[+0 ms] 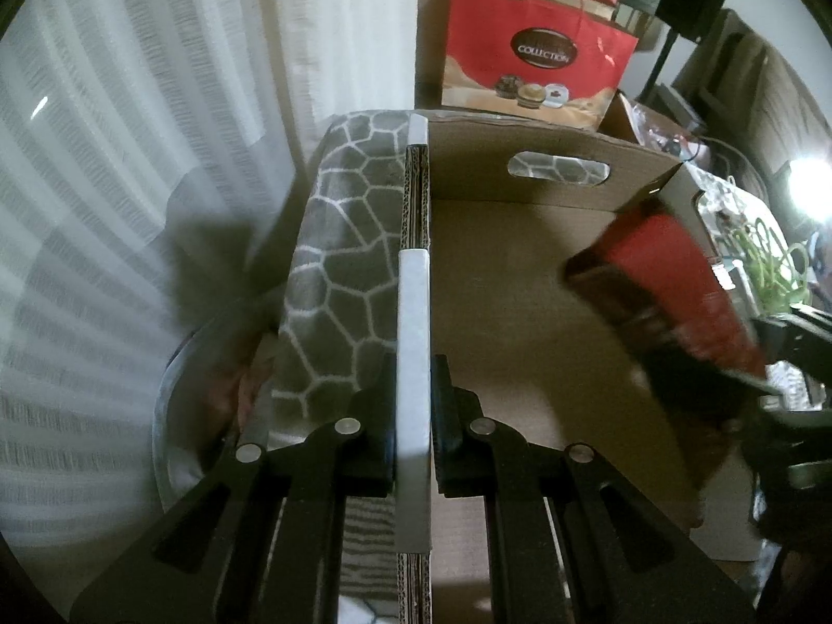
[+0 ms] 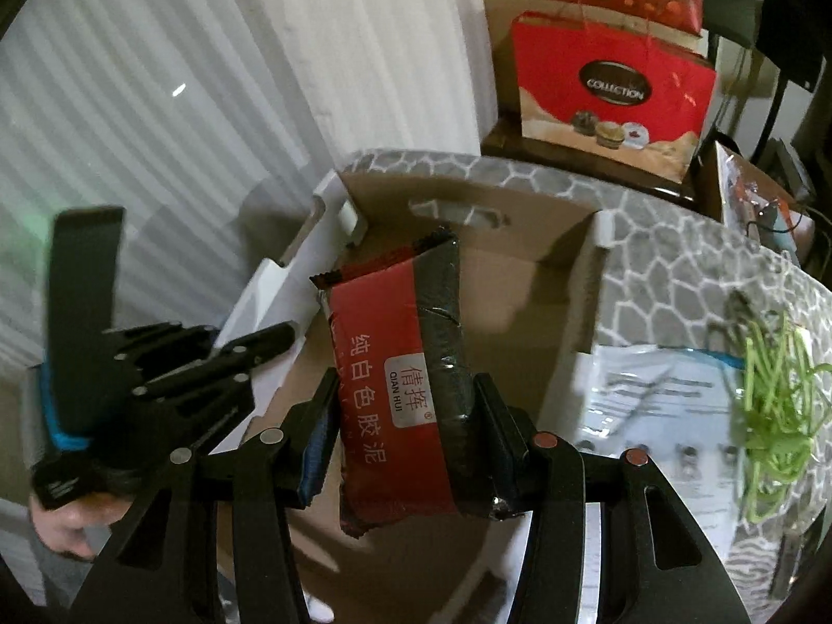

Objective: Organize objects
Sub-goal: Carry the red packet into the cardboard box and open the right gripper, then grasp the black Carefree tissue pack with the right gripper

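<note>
An open cardboard box (image 1: 520, 312) stands on a grey patterned blanket (image 1: 343, 260). My left gripper (image 1: 413, 416) is shut on the box's left wall, on its white-taped rim (image 1: 413, 364). My right gripper (image 2: 403, 416) is shut on a red and black packet (image 2: 400, 364) with Chinese print and holds it over the open box (image 2: 520, 281). The packet also shows blurred in the left wrist view (image 1: 671, 286), at the box's right side. The left gripper also shows in the right wrist view (image 2: 249, 351), clamped on the box's left edge.
A red gift bag marked COLLECTION (image 2: 613, 99) stands behind the box on a dark stand. A clear plastic bag with green strands (image 2: 769, 395) and printed papers lies on the blanket to the right. White curtains (image 2: 156, 104) hang to the left.
</note>
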Available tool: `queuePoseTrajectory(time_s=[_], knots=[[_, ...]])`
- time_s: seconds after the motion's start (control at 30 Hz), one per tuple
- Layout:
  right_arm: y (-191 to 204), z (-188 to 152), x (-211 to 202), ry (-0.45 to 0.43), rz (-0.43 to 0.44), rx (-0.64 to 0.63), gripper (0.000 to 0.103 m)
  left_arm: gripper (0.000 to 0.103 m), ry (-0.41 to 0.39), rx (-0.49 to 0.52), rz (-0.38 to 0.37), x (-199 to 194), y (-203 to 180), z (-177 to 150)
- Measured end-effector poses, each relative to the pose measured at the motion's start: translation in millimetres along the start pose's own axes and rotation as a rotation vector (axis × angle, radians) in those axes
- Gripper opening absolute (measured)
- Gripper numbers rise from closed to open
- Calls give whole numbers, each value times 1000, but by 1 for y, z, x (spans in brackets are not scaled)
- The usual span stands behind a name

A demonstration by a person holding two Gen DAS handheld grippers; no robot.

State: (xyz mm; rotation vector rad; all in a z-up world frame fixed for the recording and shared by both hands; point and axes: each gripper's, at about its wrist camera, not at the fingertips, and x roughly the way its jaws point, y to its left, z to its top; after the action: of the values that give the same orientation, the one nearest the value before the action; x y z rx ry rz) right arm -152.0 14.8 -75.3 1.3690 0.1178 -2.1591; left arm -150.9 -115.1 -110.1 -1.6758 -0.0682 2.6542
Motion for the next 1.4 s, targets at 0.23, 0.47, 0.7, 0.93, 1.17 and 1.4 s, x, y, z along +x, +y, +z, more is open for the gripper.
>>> queuePoseTrajectory(time_s=[0.23,0.47,0.7,0.93,1.17,1.4], knots=[[14,6,27,41,-78,-46,52,10,0,0,1,0,-1,0],[21,10,38,43,-130,-95,56,10,1,-1,-1,0,0,0],[16,8,28,16,-141,-102,64,10,1,0,0,0,1,1],[1,0,-30,-70,-119,-88,68,10,4,3,6,1,0,-2],[-54,-19,-98,-137,-170,2,72,10,6,9,8,0,0,-3],[-114,-51,-141,-152,-254,58,73,10,10,23,9,0,-1,-1]])
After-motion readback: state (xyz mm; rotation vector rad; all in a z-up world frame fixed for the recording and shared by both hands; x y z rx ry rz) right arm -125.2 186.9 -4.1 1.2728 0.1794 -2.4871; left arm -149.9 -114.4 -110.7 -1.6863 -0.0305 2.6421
